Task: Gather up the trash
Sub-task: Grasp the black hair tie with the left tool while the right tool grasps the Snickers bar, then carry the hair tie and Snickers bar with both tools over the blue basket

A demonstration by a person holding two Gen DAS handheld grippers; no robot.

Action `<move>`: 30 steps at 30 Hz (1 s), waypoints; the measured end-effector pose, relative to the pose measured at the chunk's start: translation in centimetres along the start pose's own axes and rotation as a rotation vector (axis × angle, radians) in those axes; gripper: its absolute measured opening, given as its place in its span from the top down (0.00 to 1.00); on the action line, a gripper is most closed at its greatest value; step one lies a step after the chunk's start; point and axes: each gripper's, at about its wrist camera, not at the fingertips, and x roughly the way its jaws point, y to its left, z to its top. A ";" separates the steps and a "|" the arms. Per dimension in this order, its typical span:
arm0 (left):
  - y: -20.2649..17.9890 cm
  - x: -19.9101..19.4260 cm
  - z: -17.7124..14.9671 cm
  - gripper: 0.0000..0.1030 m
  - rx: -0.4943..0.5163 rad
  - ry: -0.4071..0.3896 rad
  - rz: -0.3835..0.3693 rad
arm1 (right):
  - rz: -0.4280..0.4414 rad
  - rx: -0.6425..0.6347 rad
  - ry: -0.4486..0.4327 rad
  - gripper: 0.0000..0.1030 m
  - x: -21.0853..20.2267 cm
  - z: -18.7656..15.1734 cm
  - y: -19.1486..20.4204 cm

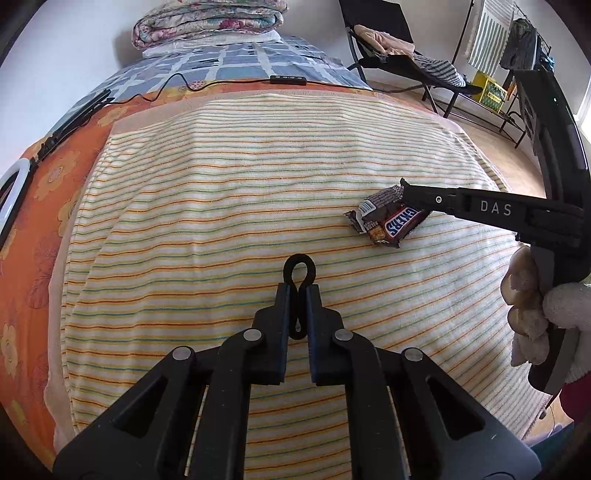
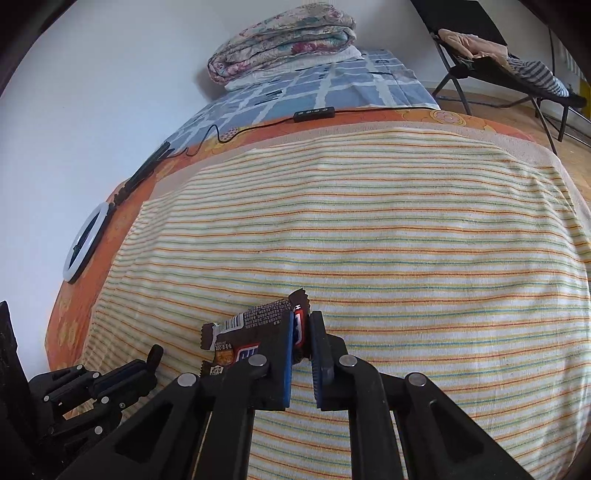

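Left wrist view: left tongs (image 1: 298, 291) clenched on a black hair tie (image 1: 299, 271), its loop sticking out past the tips, tail pinched between the blue pads. Tongs hang over a striped towel (image 1: 229, 206) spread across the bed (image 1: 48, 206). Snickers wrapper (image 1: 388, 220) off to the right, crumpled, brown with blue and red lettering, its lower edge at the towel. Right tongs (image 1: 405, 195) come in from the right edge, tips closed on the wrapper's upper end. A gloved hand (image 1: 532, 314) grips that tool's handle at the right border. Far end of bed: folded floral quilt (image 1: 210, 24) on a blue check sheet (image 1: 236, 61). Black cable with inline remote (image 1: 288, 80) runs across the orange cover. Folding chair (image 1: 391, 40) with clothes in the background right, drying rack (image 1: 517, 74) beyond it.

Right wrist view: right tongs (image 2: 301, 325) grasping the Snickers wrapper (image 2: 255, 332), which runs leftward from the fingers, barcode and small print facing the lens, one end poking up past the tips. It sits low over the striped towel (image 2: 369, 229); contact with the cloth is hard to judge here. Left tongs (image 2: 155, 356) visible at lower left, side-on. White ring light (image 2: 86, 242) lies on the orange cover near the wall. Quilt (image 2: 284, 40) and chair (image 2: 472, 37) at the far end
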 end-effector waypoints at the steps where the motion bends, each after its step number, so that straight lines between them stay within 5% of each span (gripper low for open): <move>1: 0.0 -0.3 0.0 0.94 -0.004 -0.006 -0.002 | -0.001 -0.002 -0.005 0.94 -0.3 -0.1 0.1; 15: -0.9 -5.2 -1.1 0.94 -0.016 -0.062 -0.009 | -0.020 -0.122 -0.068 0.94 -7.6 -2.6 2.7; 30: -5.4 -13.2 -6.2 0.94 0.047 -0.113 -0.052 | -0.011 -0.215 -0.084 0.94 -16.3 -9.6 5.6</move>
